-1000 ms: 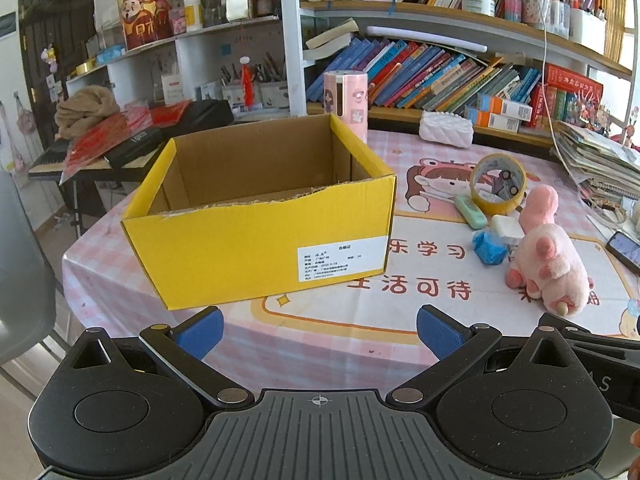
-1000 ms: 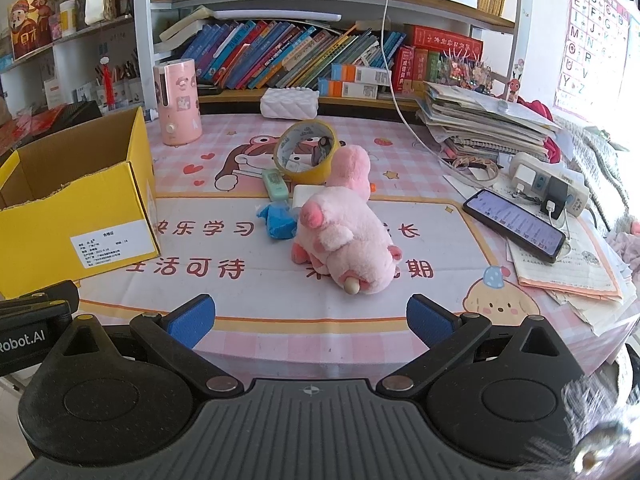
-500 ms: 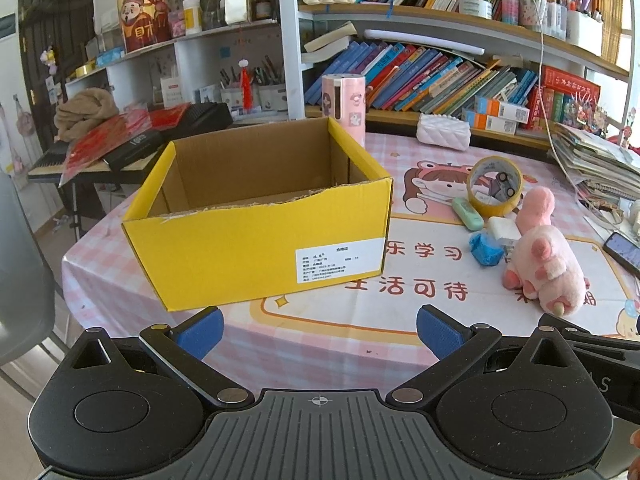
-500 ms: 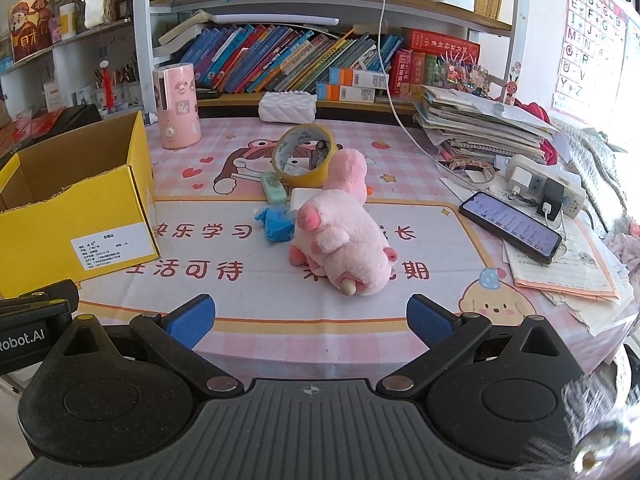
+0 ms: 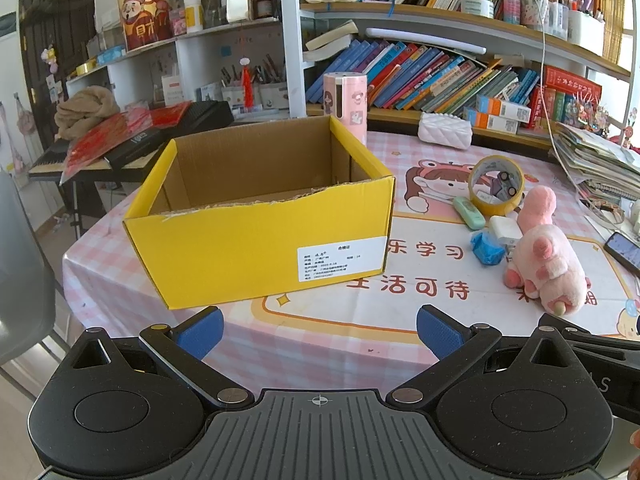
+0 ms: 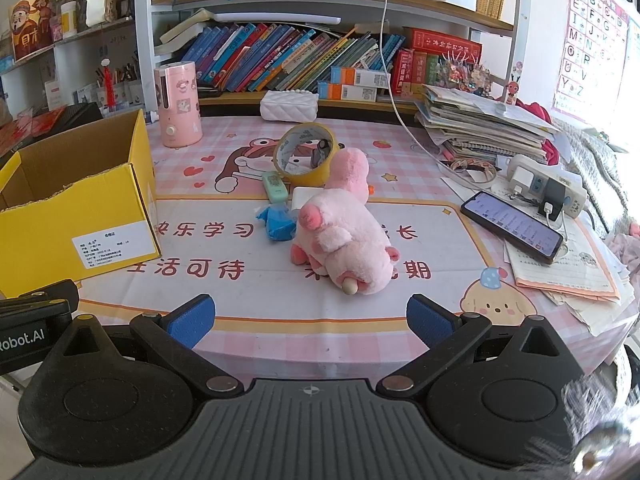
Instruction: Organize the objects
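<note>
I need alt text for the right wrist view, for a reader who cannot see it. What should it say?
A pink plush pig toy lies on a pink checked tablecloth, ahead of the open, empty right tongs. Behind the toy are a crumpled blue wrapper, a yellow tape roll and a mint green eraser; an open yellow cardboard box stands at the left.

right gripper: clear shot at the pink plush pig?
Probably yes. The right gripper is open, and only bare tablecloth lies between its fingers and the pink plush pig straight ahead.
</note>
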A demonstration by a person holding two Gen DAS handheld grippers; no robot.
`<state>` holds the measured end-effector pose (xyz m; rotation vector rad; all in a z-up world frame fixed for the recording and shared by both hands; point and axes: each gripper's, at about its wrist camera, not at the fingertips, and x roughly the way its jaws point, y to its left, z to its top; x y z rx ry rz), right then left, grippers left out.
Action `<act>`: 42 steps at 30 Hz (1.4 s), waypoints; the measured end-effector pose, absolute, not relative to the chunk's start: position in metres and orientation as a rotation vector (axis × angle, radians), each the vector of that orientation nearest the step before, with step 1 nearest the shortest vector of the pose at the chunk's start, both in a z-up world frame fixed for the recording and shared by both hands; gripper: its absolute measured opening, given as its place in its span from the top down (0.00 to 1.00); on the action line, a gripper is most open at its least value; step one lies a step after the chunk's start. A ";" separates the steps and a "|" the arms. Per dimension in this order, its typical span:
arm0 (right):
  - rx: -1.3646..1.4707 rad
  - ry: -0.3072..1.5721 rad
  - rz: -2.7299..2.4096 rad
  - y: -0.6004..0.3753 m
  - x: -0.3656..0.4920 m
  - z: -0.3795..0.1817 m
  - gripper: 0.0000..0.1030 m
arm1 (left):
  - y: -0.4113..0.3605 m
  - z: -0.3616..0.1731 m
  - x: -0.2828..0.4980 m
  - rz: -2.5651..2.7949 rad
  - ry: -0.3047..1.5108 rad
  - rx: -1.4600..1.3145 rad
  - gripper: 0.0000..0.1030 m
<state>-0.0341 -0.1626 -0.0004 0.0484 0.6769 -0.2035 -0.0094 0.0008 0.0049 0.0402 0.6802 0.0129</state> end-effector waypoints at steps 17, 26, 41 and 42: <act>0.047 0.677 -0.205 -0.162 -0.033 -0.001 0.00 | 0.001 0.005 -0.009 0.013 0.683 0.039 0.00; 0.045 0.683 -0.206 -0.161 -0.032 -0.001 0.00 | 0.002 0.004 -0.009 0.012 0.687 0.040 0.00; 0.041 0.694 -0.210 -0.157 -0.030 -0.004 0.00 | 0.007 0.002 -0.001 -0.008 0.698 0.037 0.00; 0.041 0.694 -0.211 -0.157 -0.030 -0.004 0.00 | 0.007 0.001 -0.001 -0.010 0.699 0.038 0.00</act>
